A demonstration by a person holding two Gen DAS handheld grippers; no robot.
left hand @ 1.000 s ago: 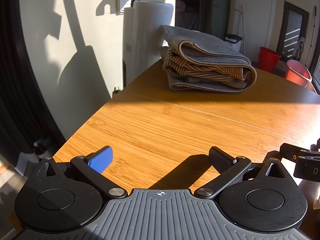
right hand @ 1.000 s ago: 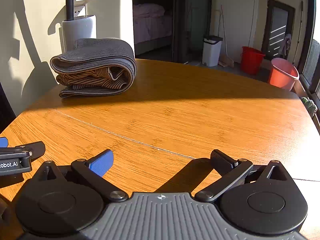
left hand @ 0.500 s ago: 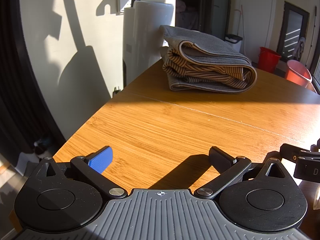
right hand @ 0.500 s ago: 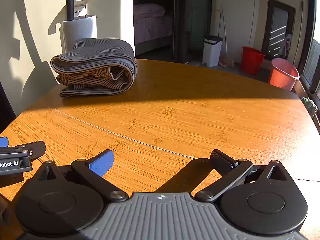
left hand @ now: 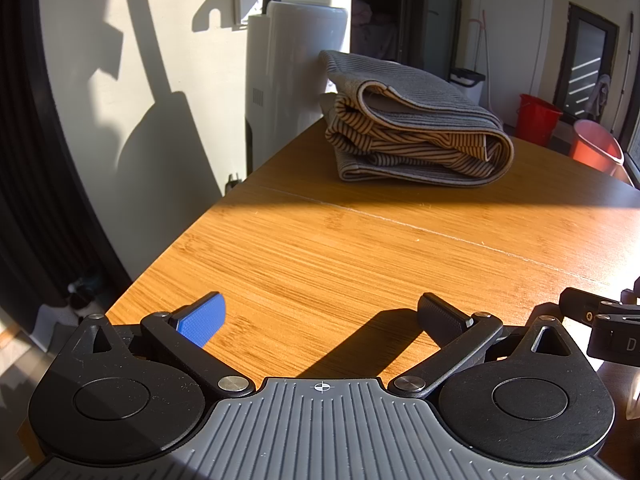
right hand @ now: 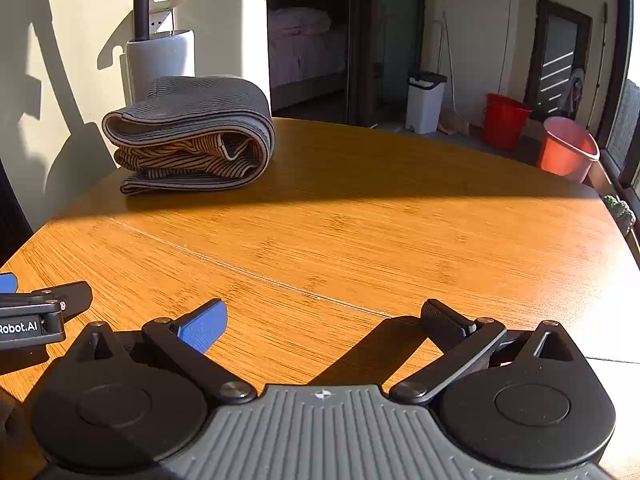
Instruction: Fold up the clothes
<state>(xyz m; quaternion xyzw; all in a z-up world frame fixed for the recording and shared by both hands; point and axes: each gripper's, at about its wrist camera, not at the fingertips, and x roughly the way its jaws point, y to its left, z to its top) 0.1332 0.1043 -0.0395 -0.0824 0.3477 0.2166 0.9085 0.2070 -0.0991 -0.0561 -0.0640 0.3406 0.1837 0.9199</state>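
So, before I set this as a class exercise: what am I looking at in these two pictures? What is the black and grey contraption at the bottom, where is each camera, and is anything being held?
Each picture comes from a fisheye camera fixed to a hand-held two-finger gripper, looking forward along its fingers. The grey ribbed body and black discs at the bottom are the tool itself.

One view shows the left gripper, the other the right gripper. Both are spread open and hold nothing. Each also peeks into the other's picture at the edge.

They sit low over a wooden table. On its far side lies a folded cloth, grey outside with orange stripes inside. Behind it stands a white appliance; on the floor are a white bin and two red buckets.
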